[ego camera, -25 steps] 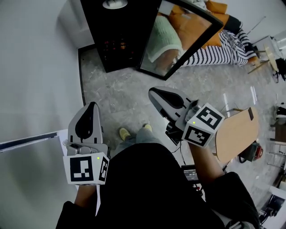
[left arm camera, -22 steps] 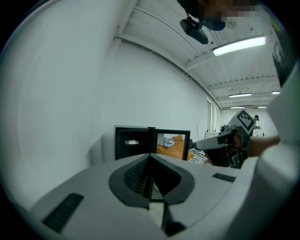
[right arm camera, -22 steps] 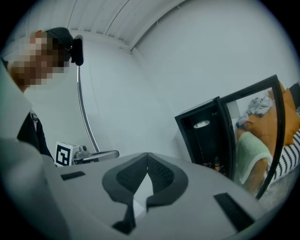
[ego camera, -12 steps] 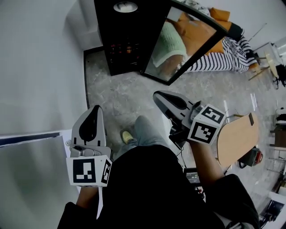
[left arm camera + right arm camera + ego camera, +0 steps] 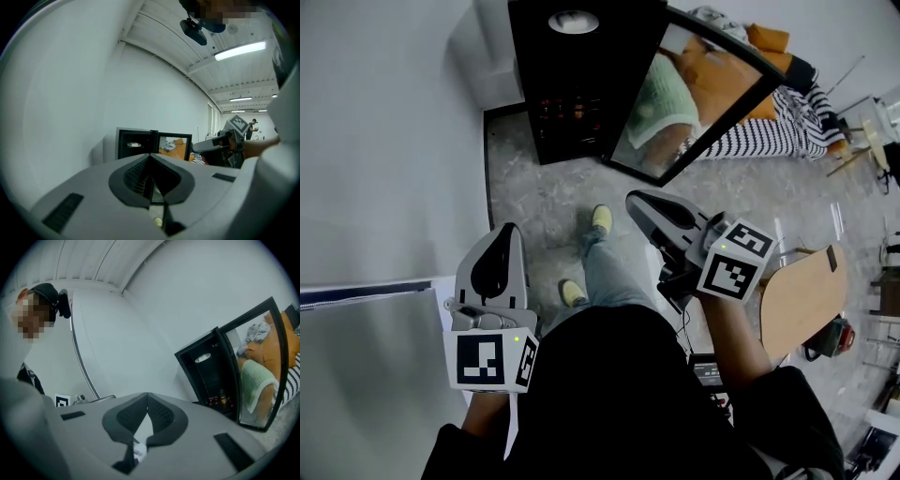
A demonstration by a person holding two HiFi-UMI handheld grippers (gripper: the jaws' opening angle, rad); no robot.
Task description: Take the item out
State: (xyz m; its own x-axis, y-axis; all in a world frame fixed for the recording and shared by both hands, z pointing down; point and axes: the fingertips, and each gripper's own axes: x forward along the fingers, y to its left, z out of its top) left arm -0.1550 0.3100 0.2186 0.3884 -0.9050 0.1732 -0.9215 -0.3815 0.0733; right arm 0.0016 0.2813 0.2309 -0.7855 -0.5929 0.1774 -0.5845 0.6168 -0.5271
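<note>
A black cabinet (image 5: 581,84) stands on the floor against the white wall, its glass door (image 5: 698,103) swung open to the right. A white dish (image 5: 573,19) lies on its top shelf; it also shows in the left gripper view as the dish (image 5: 134,145) and in the right gripper view as the dish (image 5: 203,357). My left gripper (image 5: 508,228) is shut and empty, well short of the cabinet. My right gripper (image 5: 633,197) is also shut with nothing in it, pointing toward the open door. Red and orange small items (image 5: 562,106) sit on a lower shelf.
A white wall runs along the left. A round wooden tabletop (image 5: 802,286) stands at the right, with striped cloth (image 5: 769,131) and orange cushions behind the door. The person's legs and yellow shoes (image 5: 601,217) are on the marbled floor between the grippers.
The person has stepped toward the cabinet, one yellow shoe now ahead of the other. Both grippers have drifted slightly forward with it and stay shut.
</note>
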